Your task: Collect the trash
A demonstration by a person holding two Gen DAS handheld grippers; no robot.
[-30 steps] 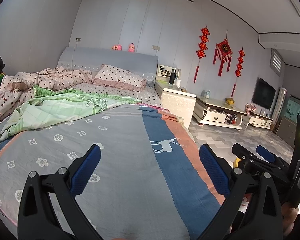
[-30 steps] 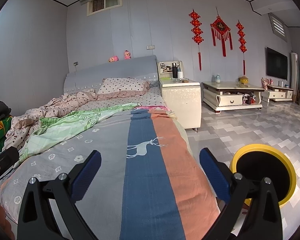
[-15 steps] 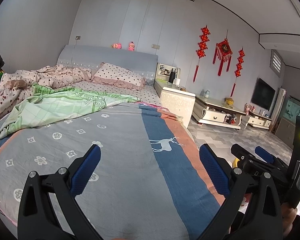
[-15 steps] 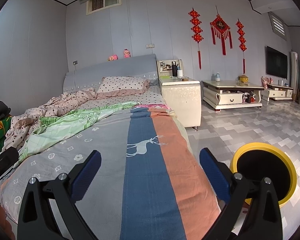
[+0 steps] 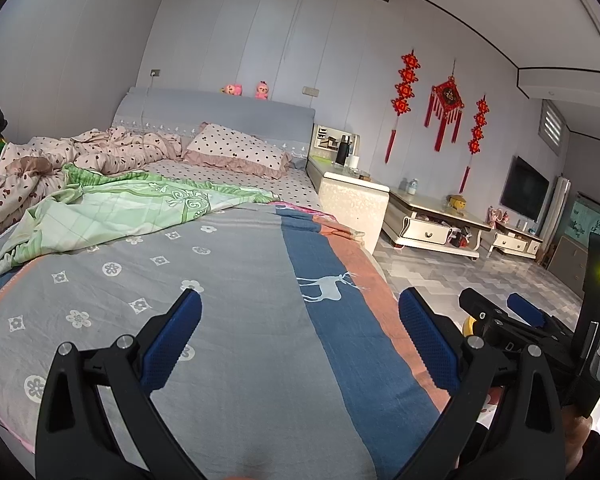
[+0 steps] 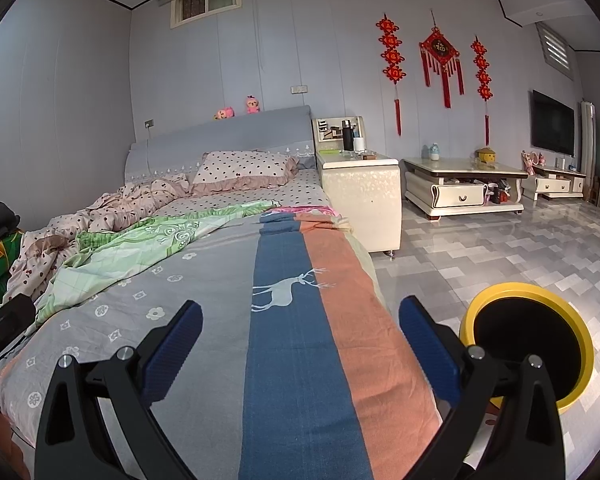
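My left gripper (image 5: 299, 306) is open above the foot of a bed, with nothing between its blue pads. Open and empty too, my right gripper (image 6: 300, 312) hovers over the bed's blue and orange stripes. The right gripper (image 5: 500, 314) also shows at the right edge of the left wrist view, beside the bed. A yellow-rimmed bin (image 6: 516, 289) with a dark inside stands on the floor right of the bed, just past my right finger. Only a sliver of the bin (image 5: 469, 326) shows in the left wrist view. No trash item is visible in either view.
The bed (image 6: 204, 300) carries a grey flowered cover, a rumpled green quilt (image 5: 112, 212) and a pink spotted duvet (image 5: 112, 148). A cream nightstand (image 6: 360, 196) stands by the headboard, with a low table (image 6: 460, 188) further right. Grey tiled floor (image 6: 500, 248) lies open.
The left wrist view has drifted slightly, so the bed sits a little higher in frame. Both grippers stay open and the right wrist view is almost unchanged.
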